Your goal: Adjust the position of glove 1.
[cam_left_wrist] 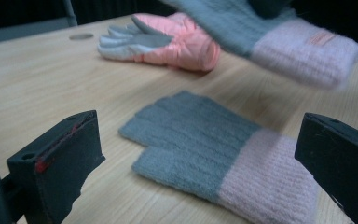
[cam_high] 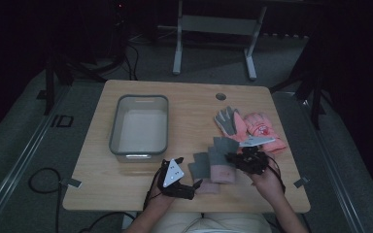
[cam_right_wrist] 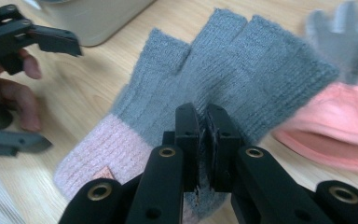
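Clamped together on a grey-and-pink knitted glove [cam_right_wrist: 223, 88], the right gripper [cam_right_wrist: 204, 128] is seen at the lower centre of the right gripper view, its two black jaws pinching the knit near the seam between grey part and pink cuff. From above, that right gripper [cam_high: 245, 159] sits right of centre in the lower half, and the held glove [cam_high: 221, 158] hangs in front of it; in the left gripper view it appears blurred at the upper right, raised off the wood. The left gripper [cam_high: 187, 187] is found at the lower centre of the high view, its jaws standing wide apart with nothing between the pads.

A wooden table [cam_high: 194, 104] carries everything. A grey plastic tub [cam_high: 117, 127] stands left of centre. A pair of pink-and-grey padded gloves [cam_high: 250, 125] lies right of centre. A second knitted glove [cam_left_wrist: 223, 156] lies flat between the left jaws' tips, untouched.
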Available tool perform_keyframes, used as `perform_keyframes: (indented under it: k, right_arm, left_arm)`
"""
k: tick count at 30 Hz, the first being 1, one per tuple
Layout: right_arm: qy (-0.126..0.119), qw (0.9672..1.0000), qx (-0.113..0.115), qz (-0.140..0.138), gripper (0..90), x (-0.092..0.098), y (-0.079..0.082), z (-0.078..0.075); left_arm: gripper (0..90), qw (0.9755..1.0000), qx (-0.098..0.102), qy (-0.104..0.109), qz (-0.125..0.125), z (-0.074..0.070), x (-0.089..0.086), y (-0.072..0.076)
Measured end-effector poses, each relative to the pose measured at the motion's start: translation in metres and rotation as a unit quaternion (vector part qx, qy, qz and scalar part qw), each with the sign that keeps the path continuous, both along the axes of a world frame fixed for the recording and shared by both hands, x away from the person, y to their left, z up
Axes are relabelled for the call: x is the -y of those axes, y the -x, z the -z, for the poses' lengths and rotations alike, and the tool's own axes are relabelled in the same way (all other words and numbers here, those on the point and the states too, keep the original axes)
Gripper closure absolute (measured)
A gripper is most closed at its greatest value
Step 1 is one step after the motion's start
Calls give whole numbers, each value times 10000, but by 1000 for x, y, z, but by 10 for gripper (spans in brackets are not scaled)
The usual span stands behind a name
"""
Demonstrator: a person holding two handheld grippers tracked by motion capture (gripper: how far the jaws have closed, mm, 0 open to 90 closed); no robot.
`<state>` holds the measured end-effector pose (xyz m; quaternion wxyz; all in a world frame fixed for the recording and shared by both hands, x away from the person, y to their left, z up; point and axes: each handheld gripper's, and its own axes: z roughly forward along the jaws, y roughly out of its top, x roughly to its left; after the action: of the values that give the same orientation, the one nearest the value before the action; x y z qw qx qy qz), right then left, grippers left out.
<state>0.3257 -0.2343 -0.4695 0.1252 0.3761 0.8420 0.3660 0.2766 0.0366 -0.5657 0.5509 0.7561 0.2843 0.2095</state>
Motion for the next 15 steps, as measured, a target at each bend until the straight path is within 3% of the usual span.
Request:
perform_keyframes:
  k: [6, 15]
  right_arm:
    - [-18, 9990, -332, -296, 845, -27, -4, 24]
    - [79, 9980, -459, -436, 844, -38, -6, 38]
  left_arm:
    - [0, 9999, 109, 10, 42, 0, 0, 3]
    - [0, 9999, 112, -18, 39, 0, 1, 3]
